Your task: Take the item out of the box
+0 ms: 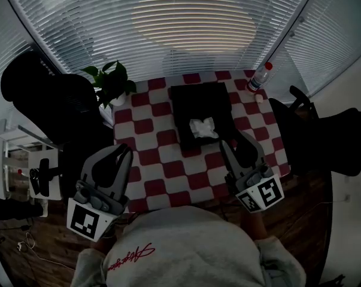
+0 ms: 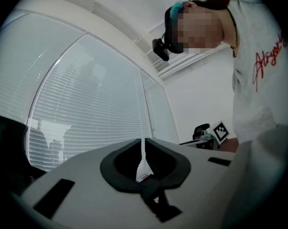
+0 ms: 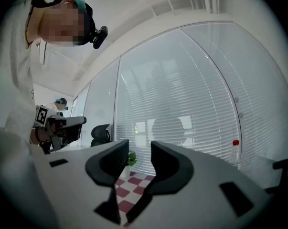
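The bench [image 1: 162, 160] is covered by a red-and-white checked cloth [image 1: 145, 137]. A black box [image 1: 199, 100] sits open near the middle of its far half. A potted plant [image 1: 111, 84] stands at the far left corner, and a clear bottle [image 1: 260, 76] with a red cap stands at the far right corner, with a small white object [image 1: 259, 98] just beside it.

It looked like an office: blinds [image 1: 192, 23] covered tall windows, black swivel chairs [image 1: 54, 103] stood either side of a checkered table [image 1: 153, 154], and a plant [image 1: 111, 82] sat by its corner.
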{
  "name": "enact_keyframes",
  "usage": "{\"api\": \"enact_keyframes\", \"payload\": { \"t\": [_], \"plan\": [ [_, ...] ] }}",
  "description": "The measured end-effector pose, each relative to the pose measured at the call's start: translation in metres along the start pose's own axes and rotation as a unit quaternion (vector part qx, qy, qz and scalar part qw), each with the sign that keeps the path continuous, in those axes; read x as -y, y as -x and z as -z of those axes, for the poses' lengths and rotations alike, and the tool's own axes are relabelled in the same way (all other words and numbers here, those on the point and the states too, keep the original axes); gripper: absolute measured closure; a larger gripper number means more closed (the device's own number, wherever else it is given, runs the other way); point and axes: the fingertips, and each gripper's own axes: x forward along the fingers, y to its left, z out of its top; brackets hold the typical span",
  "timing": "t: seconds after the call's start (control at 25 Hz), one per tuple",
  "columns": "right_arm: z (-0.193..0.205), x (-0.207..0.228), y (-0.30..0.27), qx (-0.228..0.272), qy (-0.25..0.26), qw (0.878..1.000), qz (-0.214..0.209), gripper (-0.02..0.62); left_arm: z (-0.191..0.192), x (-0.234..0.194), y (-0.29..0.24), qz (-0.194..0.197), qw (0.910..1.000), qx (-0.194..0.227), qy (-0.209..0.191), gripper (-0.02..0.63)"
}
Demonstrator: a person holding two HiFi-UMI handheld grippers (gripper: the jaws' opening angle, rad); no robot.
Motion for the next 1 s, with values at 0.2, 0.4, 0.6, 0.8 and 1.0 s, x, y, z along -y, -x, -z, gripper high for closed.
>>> {"api": "enact_keyframes", "payload": {
  "t": [0.2,0.4,0.6,0.8,1.0],
  "plan": [
    [0.005,0.001,-0.005,-0.005,0.001,1.000,-0.003,0.457,0.001,-0.003,0.004,-0.007,1.0000,-0.002,-0.001,0.571],
    [0.011,0.004,-0.011,-0.013,0.003,1.000,-0.004,0.457,-0.001,-0.003,0.007,-0.010,0.9999,-0.002,-0.005,0.571],
    [0.017,0.005,-0.016,-0.019,0.004,1.000,-0.003,0.457,-0.001,-0.006,0.010,-0.015,0.9999,-0.004,-0.007,0.571],
    [0.025,0.006,-0.020,-0.029,0.004,1.000,-0.006,0.457,-0.001,-0.008,0.011,-0.018,0.9998,-0.004,-0.008,0.571],
    [0.034,0.009,-0.025,-0.039,0.003,0.999,-0.006,0.457,-0.001,-0.010,0.014,-0.023,0.9997,-0.006,-0.010,0.571]
  ]
}}
